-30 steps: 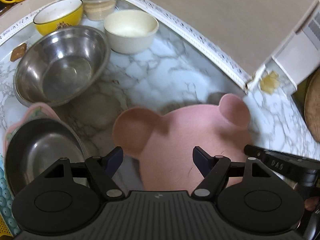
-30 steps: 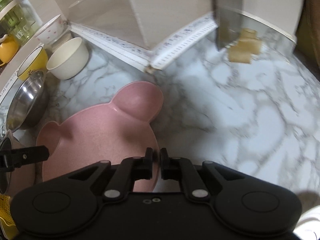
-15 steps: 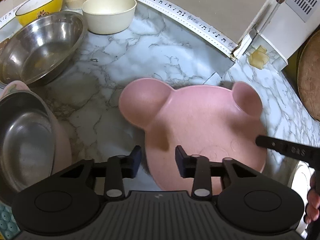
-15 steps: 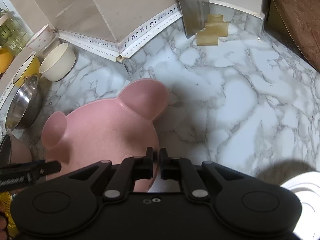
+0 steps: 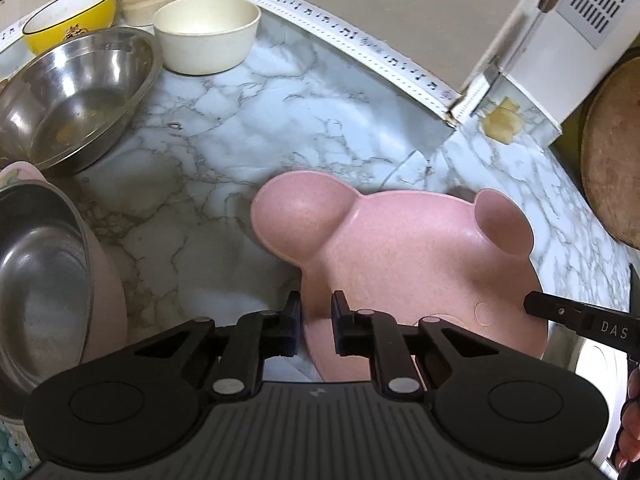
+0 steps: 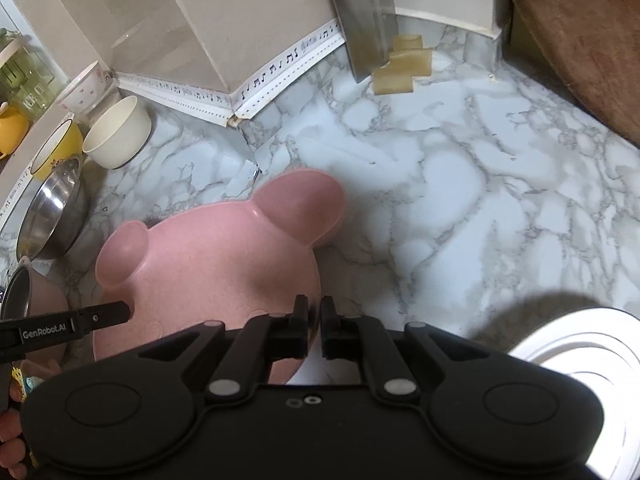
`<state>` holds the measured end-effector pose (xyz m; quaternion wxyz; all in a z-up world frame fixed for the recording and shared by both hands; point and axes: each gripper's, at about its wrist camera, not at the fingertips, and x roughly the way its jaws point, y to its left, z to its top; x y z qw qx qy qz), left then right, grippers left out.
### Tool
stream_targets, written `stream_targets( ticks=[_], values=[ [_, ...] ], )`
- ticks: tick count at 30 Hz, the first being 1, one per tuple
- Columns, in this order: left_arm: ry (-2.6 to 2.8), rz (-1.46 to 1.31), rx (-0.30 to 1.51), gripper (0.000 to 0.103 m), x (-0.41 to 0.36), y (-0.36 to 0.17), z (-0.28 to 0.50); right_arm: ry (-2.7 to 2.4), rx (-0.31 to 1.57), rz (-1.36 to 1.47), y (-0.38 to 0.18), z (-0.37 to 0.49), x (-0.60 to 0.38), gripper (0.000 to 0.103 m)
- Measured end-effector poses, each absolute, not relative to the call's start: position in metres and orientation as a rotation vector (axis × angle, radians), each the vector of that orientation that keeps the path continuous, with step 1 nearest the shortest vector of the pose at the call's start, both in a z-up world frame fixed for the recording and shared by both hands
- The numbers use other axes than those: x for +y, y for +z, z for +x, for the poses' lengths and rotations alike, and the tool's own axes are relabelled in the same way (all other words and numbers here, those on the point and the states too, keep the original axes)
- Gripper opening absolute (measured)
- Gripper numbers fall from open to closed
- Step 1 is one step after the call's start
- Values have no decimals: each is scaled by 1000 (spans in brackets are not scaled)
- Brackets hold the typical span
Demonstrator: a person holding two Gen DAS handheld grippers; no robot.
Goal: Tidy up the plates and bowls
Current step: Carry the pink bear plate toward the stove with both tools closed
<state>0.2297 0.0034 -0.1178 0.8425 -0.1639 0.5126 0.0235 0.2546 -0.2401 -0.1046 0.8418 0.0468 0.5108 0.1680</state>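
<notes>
The left tongs [image 5: 316, 322] have just closed onto the near rim of the pink bear-eared plate [image 5: 404, 256] mid-worktop [image 5: 224, 136], the right tongs [image 6: 314, 330] clamping its opposite rim, so lifting seems next.

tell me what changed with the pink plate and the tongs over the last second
The left tongs have just been closing, from wide open over the near edge of the pink bear-shaped plate to a pinch on its rim. The right tongs stayed shut on the plate's opposite rim. The steel bowl and cream bowl sit where they were on the marble counter.
</notes>
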Motion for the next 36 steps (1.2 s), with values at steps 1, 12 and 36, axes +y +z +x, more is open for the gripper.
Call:
stream_targets(
  ticks=[1,12,36],
  values=[
    [42,-346,1081,13,3,-116,229,352,1073,99,-103,252,-242,6],
    [-103,-300,1006,13,-25,-69,219,291,977,160,-58,211,-279,6],
    [-502,-47,991,13,-191,-46,213,-77,873,401,-49,97,-433,7]
  ],
)
